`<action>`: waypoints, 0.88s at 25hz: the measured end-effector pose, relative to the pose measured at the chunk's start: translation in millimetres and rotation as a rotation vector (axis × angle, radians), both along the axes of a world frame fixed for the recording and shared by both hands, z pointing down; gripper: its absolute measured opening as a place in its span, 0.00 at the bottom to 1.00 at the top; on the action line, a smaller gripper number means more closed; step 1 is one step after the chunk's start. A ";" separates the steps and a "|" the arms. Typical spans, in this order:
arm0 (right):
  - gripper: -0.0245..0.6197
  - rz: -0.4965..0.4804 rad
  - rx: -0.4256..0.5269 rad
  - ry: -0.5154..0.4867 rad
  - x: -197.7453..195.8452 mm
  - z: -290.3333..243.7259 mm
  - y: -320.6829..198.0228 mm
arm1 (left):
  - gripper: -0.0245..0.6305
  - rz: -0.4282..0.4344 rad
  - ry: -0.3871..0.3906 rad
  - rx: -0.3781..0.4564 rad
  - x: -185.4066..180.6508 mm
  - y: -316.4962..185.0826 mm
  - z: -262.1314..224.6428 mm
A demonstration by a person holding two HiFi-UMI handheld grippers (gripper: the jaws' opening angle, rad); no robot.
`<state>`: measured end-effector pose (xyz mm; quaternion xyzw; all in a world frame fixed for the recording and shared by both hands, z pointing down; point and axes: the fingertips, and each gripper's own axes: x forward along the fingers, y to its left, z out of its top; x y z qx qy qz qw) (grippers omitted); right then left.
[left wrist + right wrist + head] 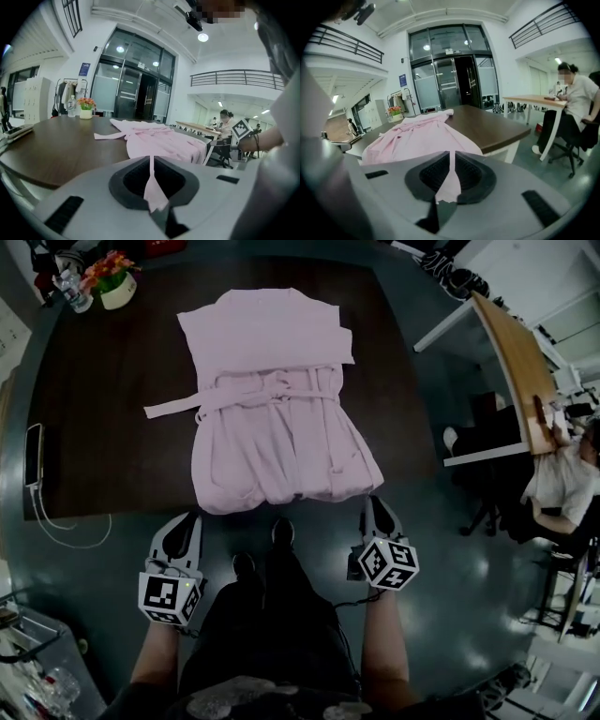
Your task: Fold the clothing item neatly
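Observation:
A pale pink robe lies spread flat on the dark table, collar at the far end and hem at the near edge. Its belt trails out to the left. My left gripper is at the hem's near-left corner, and my right gripper is at the near-right corner. In the left gripper view, the left gripper is shut with a flap of pink cloth pinched between its jaws. The right gripper view shows the same for the right gripper. Beyond each, the robe stretches away across the table.
A flower pot stands at the table's far-left corner. A phone with a white cable lies at the left edge. To the right are a wooden desk and a seated person. My shoes are just below the table's near edge.

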<state>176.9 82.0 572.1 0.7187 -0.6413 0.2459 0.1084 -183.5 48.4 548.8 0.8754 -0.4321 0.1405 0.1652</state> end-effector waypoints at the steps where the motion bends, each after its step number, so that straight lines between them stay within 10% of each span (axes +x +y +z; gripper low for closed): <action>1: 0.05 0.013 -0.025 -0.007 5.3 12.0 10.8 | 0.07 -0.001 -0.005 -0.026 -3.1 8.0 13.7; 8: 0.28 -0.099 -0.196 -0.005 32.1 128.5 41.2 | 0.32 0.013 -0.075 -0.038 1.0 13.9 113.3; 13: 0.40 -0.217 -0.154 0.004 37.7 177.5 15.9 | 0.51 0.013 -0.132 0.048 22.0 -13.4 154.3; 22: 0.44 -0.495 -0.148 0.164 41.7 253.4 -26.7 | 0.52 0.072 -0.136 0.000 65.8 -25.4 237.4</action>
